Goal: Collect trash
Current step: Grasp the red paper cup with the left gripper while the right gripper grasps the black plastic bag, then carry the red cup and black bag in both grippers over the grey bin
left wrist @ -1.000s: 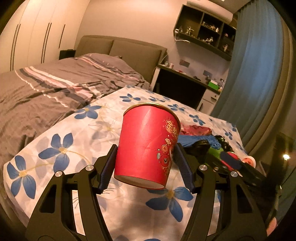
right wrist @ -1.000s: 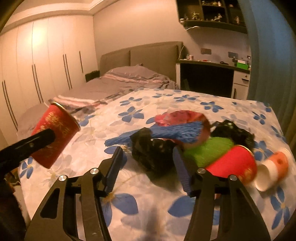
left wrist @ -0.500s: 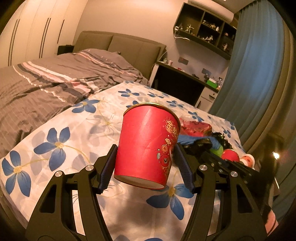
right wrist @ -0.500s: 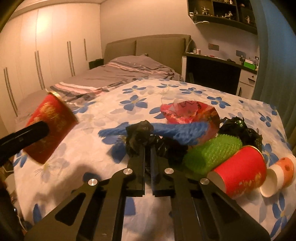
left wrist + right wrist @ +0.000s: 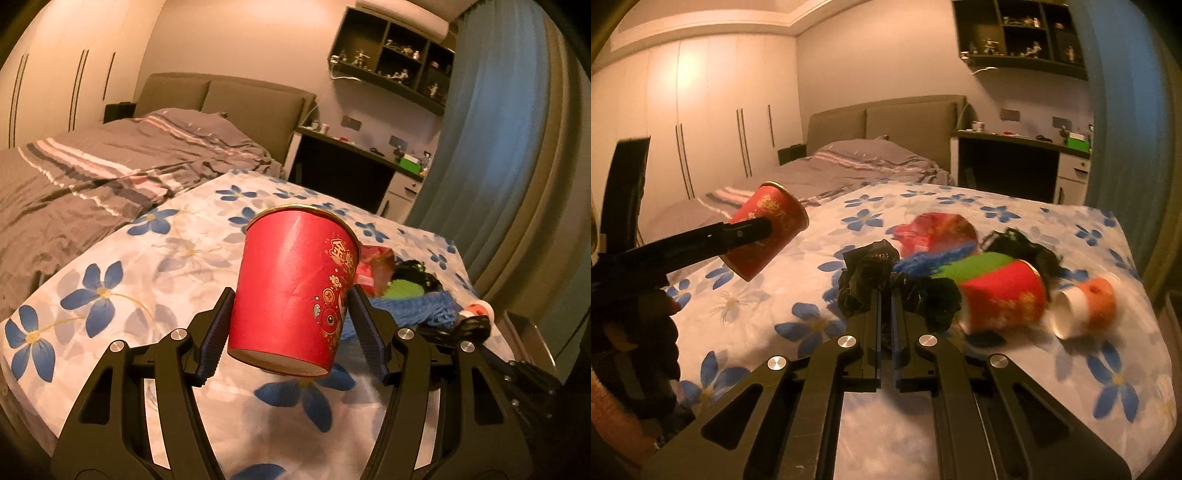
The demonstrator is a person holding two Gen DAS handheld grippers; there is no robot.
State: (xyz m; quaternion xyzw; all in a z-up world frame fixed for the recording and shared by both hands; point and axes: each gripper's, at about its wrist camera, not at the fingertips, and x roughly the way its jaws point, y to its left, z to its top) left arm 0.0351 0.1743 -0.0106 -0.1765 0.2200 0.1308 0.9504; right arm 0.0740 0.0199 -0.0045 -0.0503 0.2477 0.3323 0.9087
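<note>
My left gripper is shut on a red paper cup, held upright above the flowered cloth; the cup also shows in the right wrist view. My right gripper is shut on a crumpled black plastic bag, lifted a little off the cloth. Beside it lies a trash pile: a second red cup on its side, an orange and white cup, a green foam sleeve, blue netting, a red wrapper and another black bag.
A bed with a grey striped duvet lies to the left. A dark desk and a blue curtain stand behind the table. A metal bin rim shows at the table's right edge.
My right gripper has shut on the black bag and lifted it toward me. My left gripper keeps its hold on the red cup and has shifted slightly.
</note>
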